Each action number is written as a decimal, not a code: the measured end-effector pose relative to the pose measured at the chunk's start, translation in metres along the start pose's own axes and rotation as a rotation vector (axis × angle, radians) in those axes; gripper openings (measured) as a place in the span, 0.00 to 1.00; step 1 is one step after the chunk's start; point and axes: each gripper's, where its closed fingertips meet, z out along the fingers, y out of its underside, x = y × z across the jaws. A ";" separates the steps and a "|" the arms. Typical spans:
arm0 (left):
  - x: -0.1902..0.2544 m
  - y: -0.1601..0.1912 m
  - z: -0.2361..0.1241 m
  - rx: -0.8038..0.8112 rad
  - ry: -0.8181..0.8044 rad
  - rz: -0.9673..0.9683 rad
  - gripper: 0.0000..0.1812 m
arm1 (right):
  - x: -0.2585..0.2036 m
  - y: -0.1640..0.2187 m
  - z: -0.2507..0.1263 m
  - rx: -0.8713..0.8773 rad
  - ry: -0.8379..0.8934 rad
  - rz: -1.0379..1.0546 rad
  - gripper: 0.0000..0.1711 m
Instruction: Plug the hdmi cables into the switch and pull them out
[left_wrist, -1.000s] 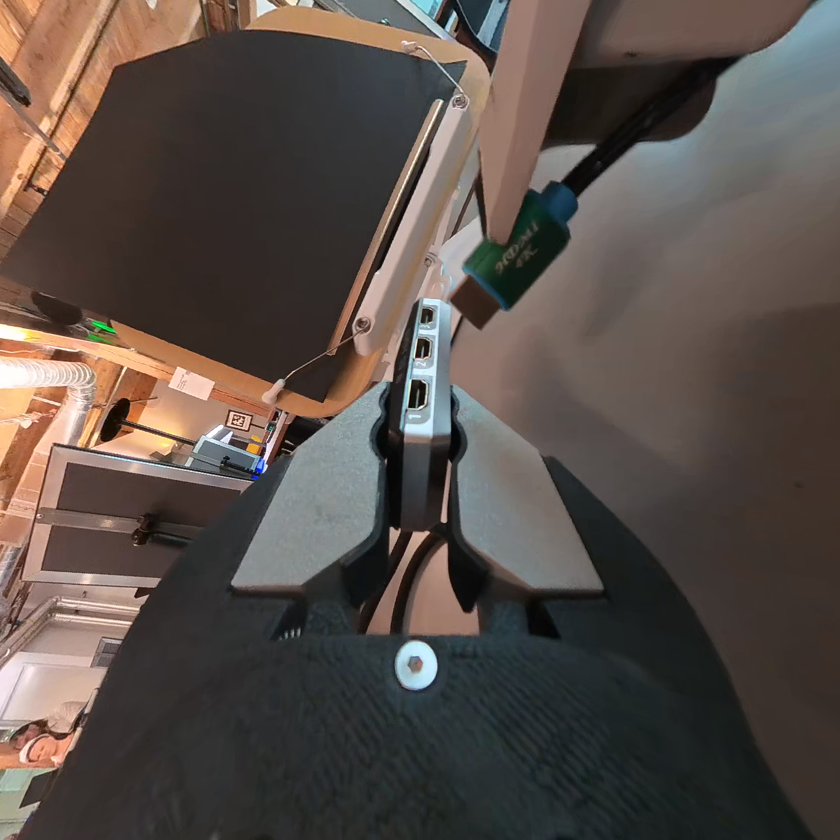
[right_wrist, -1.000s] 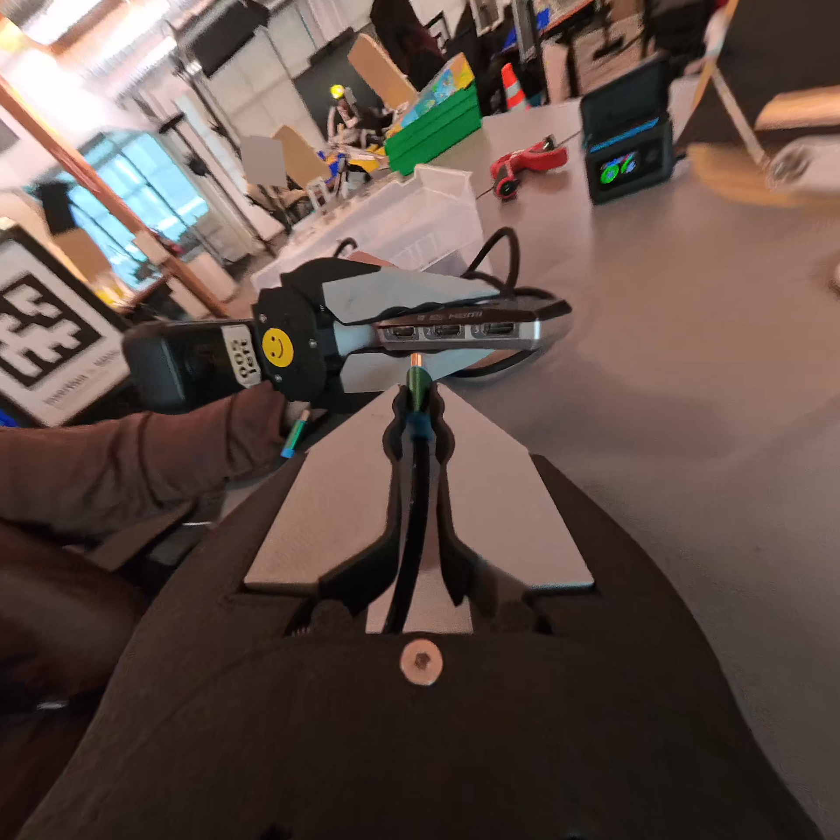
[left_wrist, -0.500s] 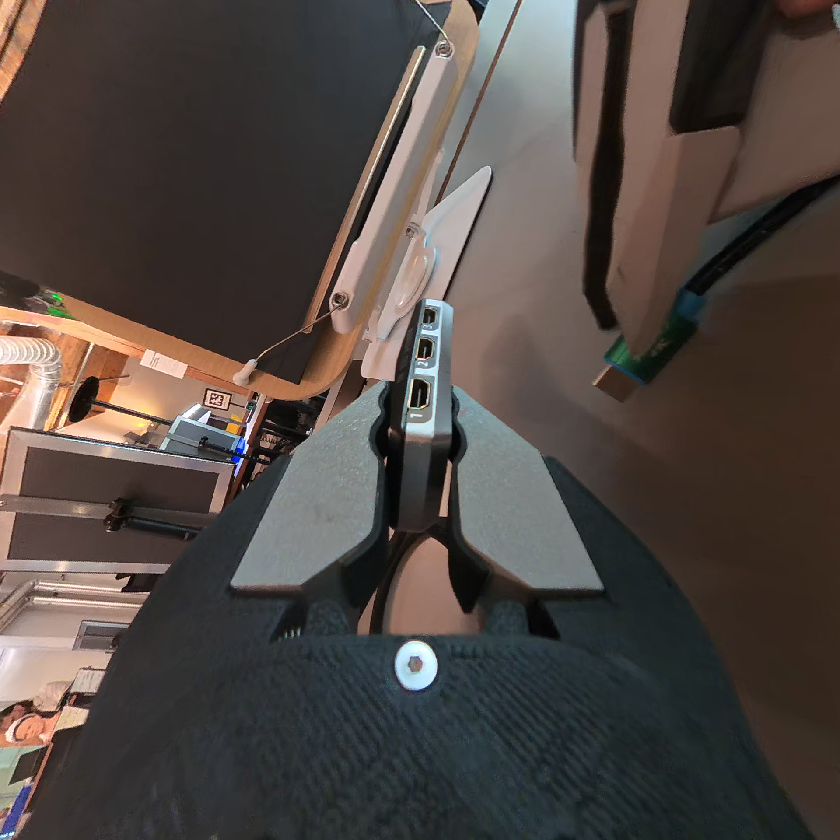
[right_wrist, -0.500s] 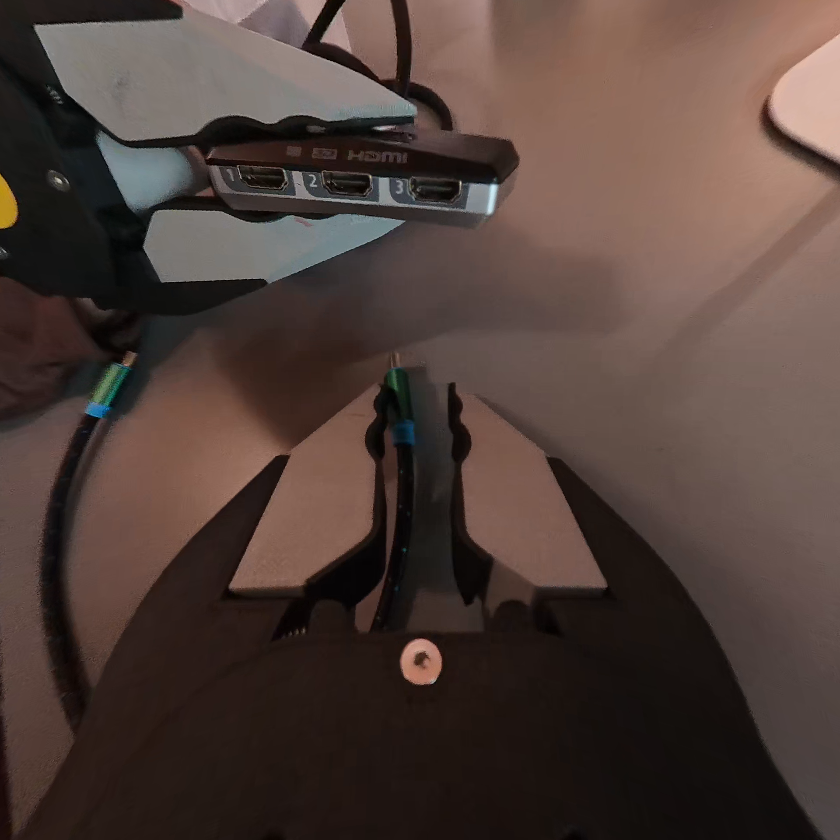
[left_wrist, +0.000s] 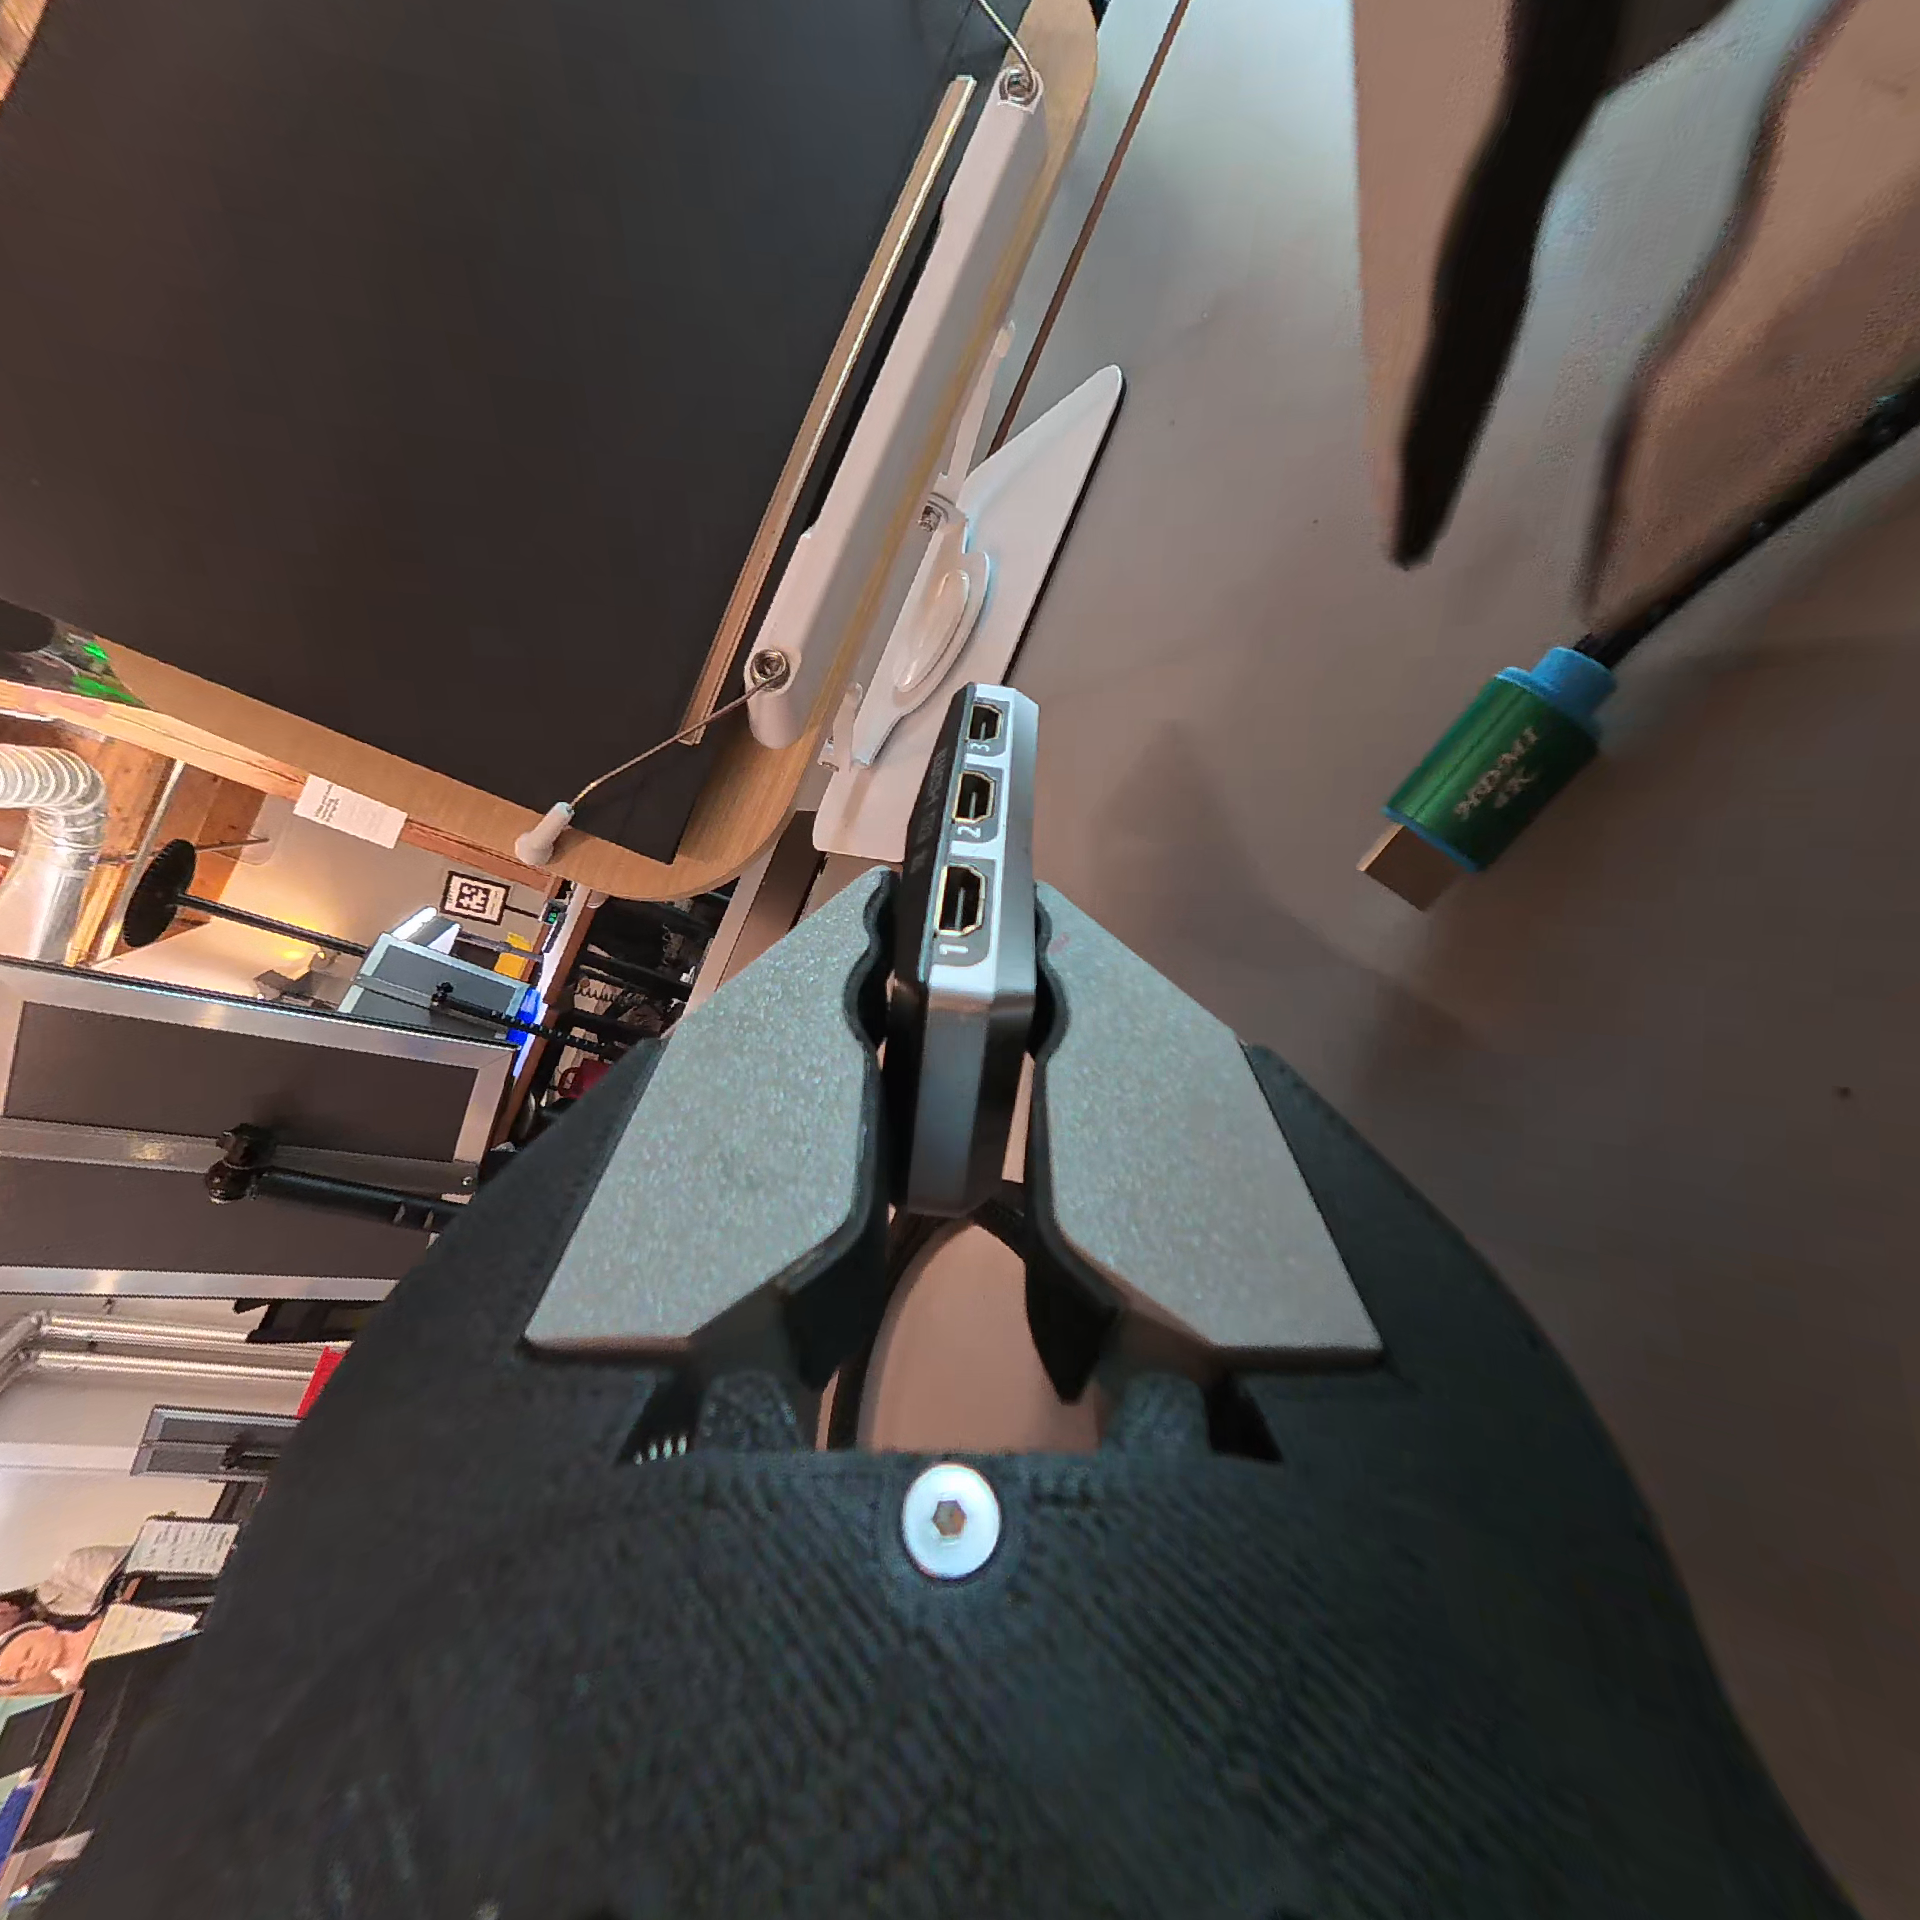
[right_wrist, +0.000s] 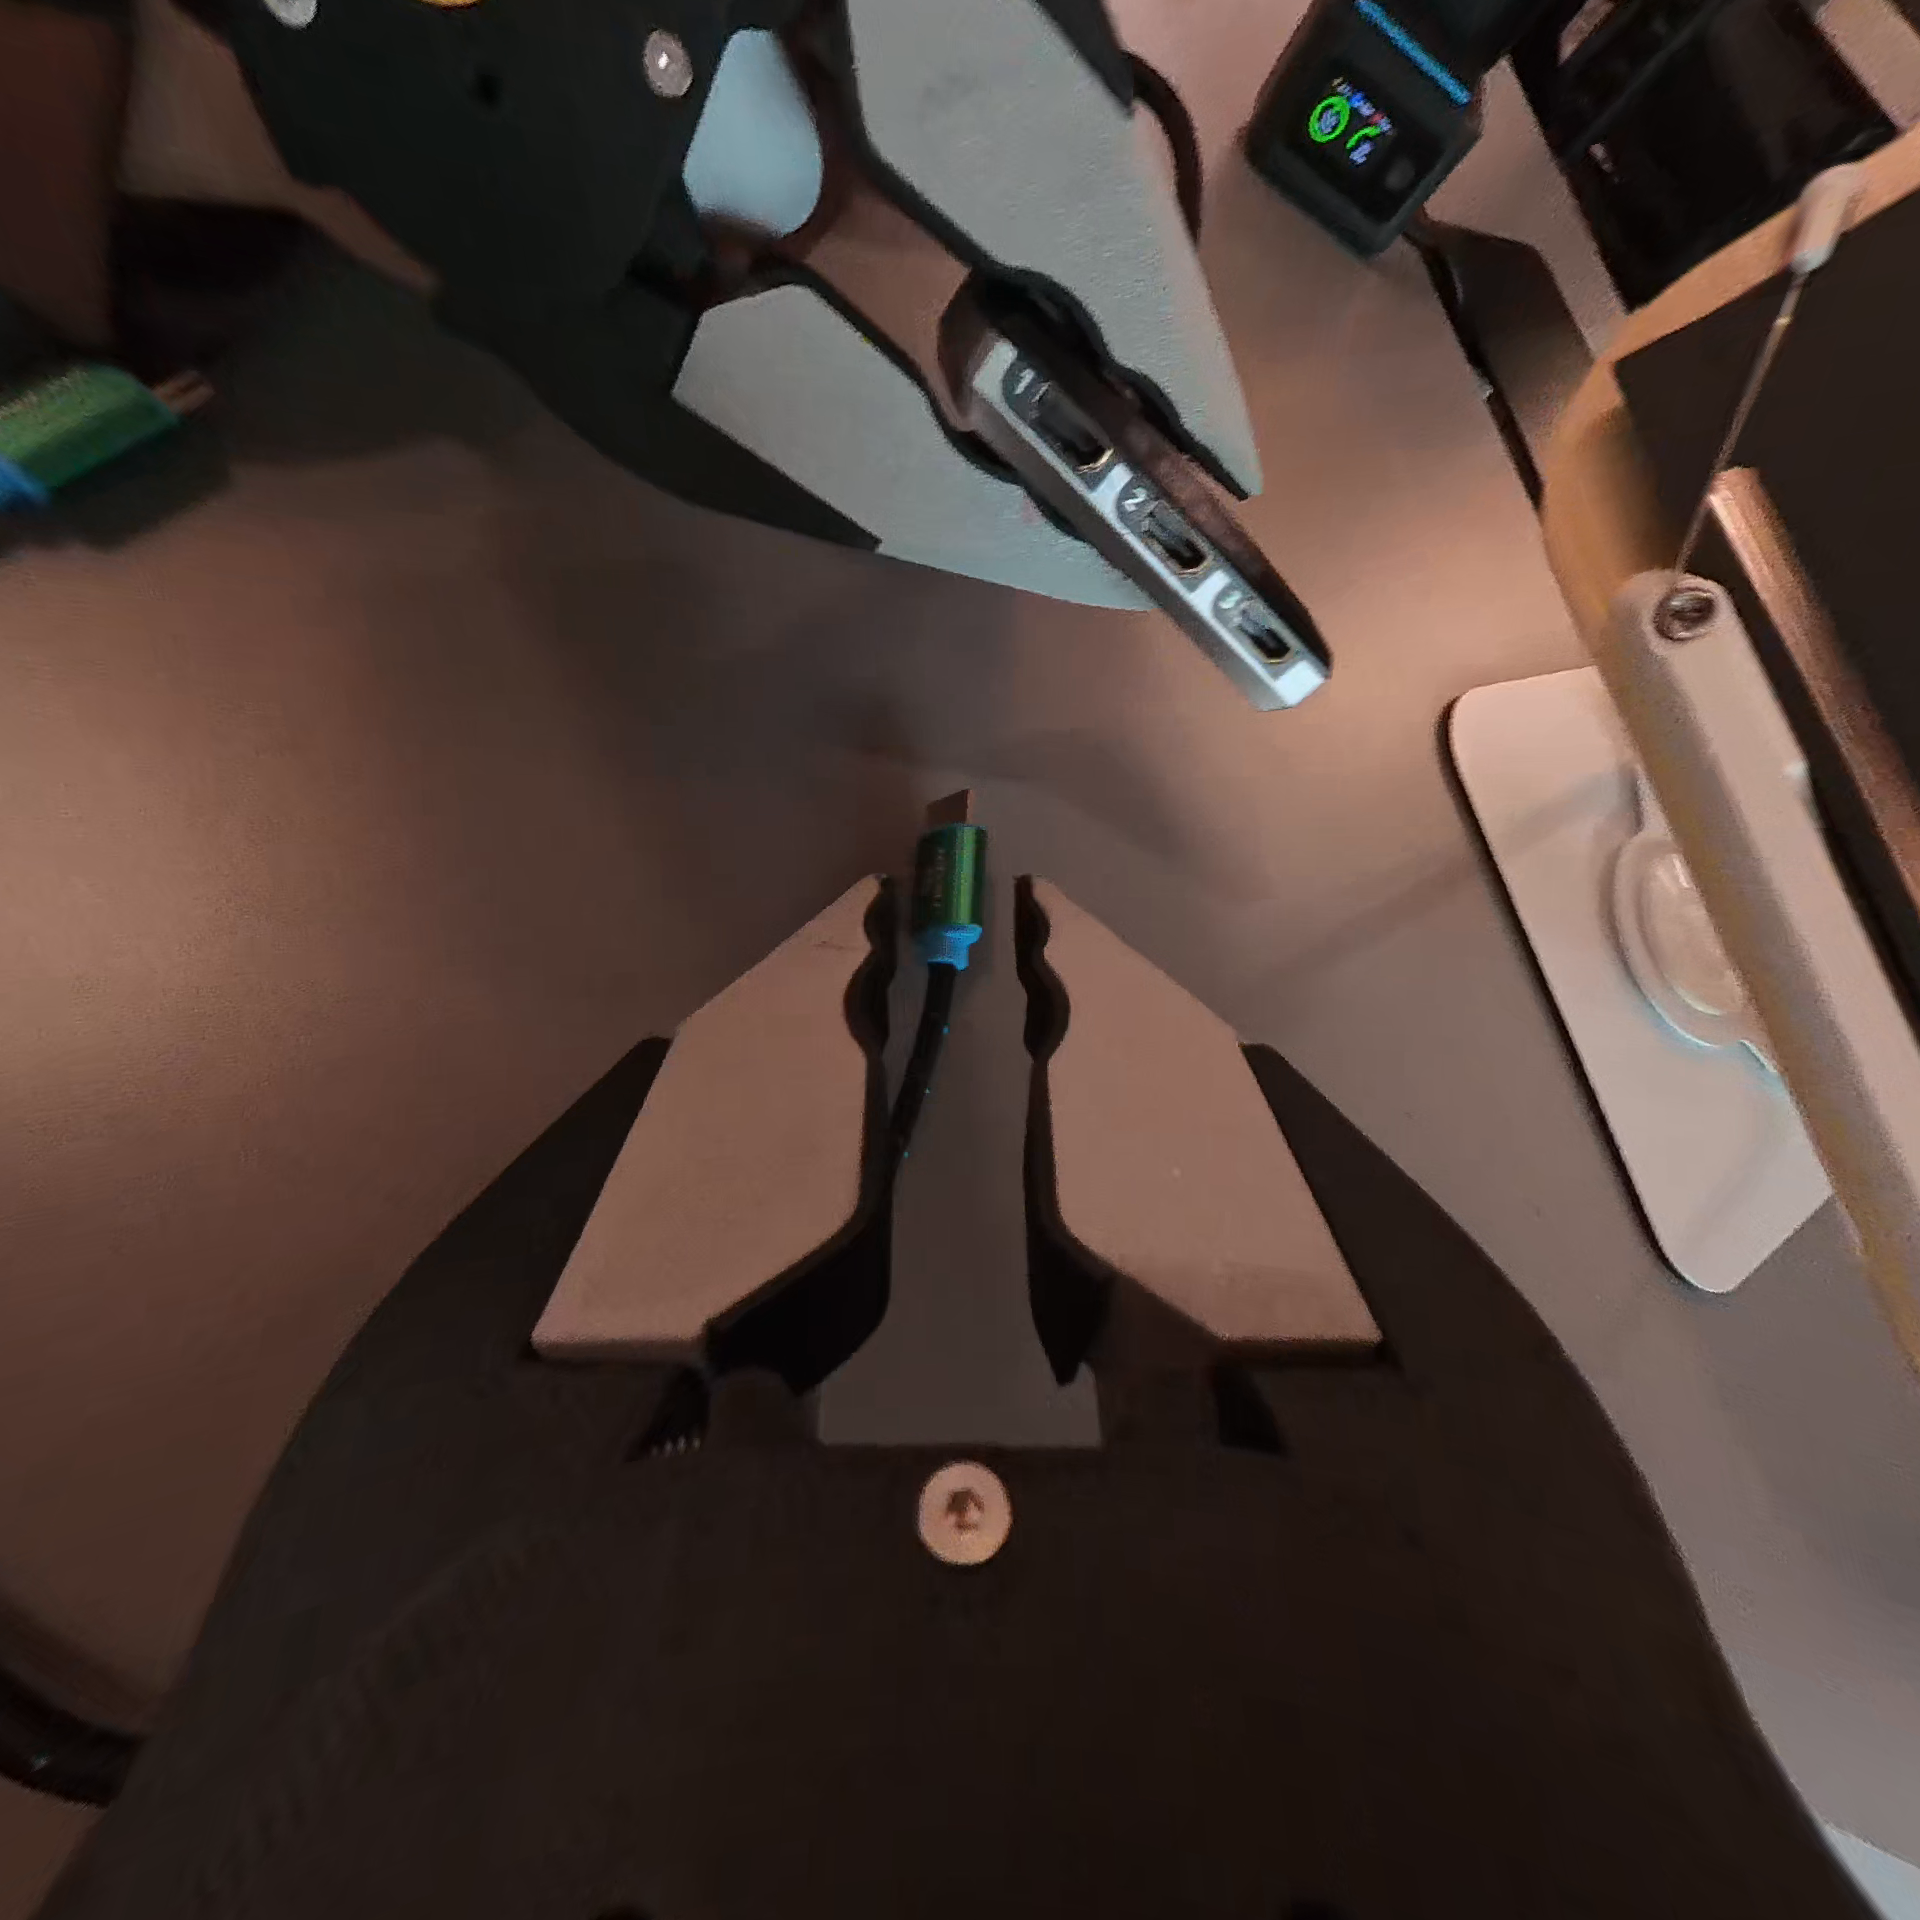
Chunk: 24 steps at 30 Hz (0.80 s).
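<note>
The left gripper clamps its grainy grey fingers on the slim metallic switch, while beside the switch a green-sleeved HDMI plug lies on the matte counter between the right gripper's parted fingers.

Silver-and-black HDMI switch is held off the grey table, clamped at its rear end, w/ 3 ports in a row facing out, all empty. Green-shelled HDMI plug w/ blue collar and black braided cable lies unplugged on table, gold tip fwd, near the switch but apart. 2nd green plug lies far left, blurred.
</note>
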 end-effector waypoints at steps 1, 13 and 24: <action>0.000 0.000 0.000 0.001 0.000 -0.003 0.12 | -0.003 0.002 0.002 -0.012 -0.007 -0.009 0.12; 0.001 -0.001 0.000 0.000 0.010 -0.013 0.12 | 0.000 0.036 0.022 -0.176 0.046 -0.110 0.02; 0.006 0.000 0.000 -0.006 0.004 0.068 0.11 | 0.009 0.027 0.023 -0.041 -0.174 0.441 0.02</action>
